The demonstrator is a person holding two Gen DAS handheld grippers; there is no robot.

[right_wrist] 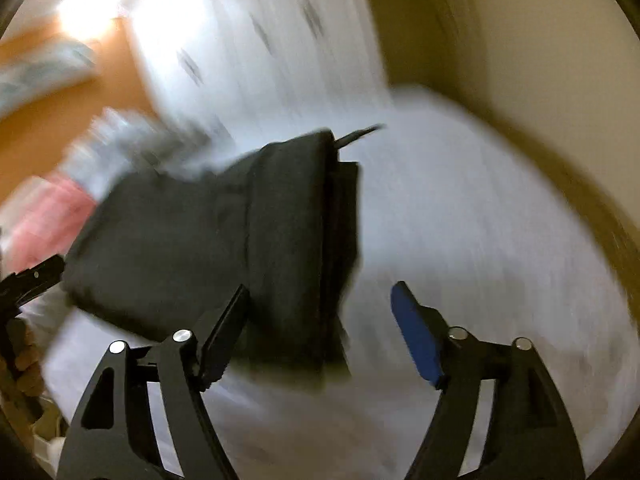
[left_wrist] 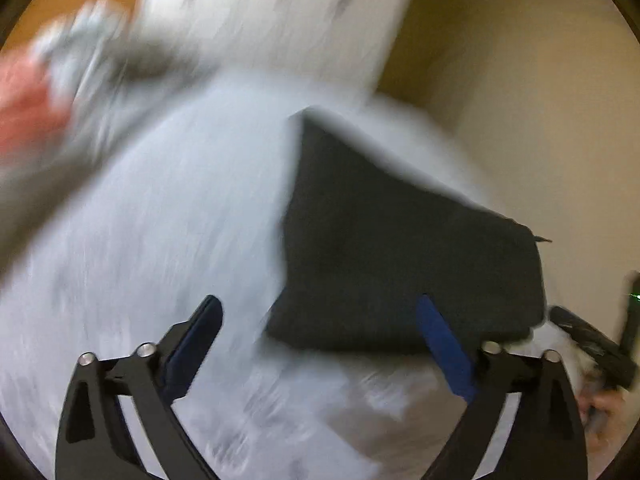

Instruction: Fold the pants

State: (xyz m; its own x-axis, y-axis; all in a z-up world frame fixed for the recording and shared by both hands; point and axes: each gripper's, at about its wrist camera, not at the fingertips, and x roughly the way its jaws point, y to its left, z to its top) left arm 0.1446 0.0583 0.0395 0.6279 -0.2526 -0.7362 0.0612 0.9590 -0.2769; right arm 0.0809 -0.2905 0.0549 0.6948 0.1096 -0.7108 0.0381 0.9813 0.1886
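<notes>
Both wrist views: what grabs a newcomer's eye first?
The dark folded pants, a compact stack lying on the white bedding, stand out most against the blur. Both hand-held grippers hang open and empty: the left hand-held gripper near the pants' edge, the right hand-held gripper just over it.

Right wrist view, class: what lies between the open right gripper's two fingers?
Between the right gripper fingers: the folded black pants' layered edge, then bare white bedsheet.

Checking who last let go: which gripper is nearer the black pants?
Right, though narrowly. The right gripper has one finger over the black pants; the left gripper is open just short of their edge.
</notes>
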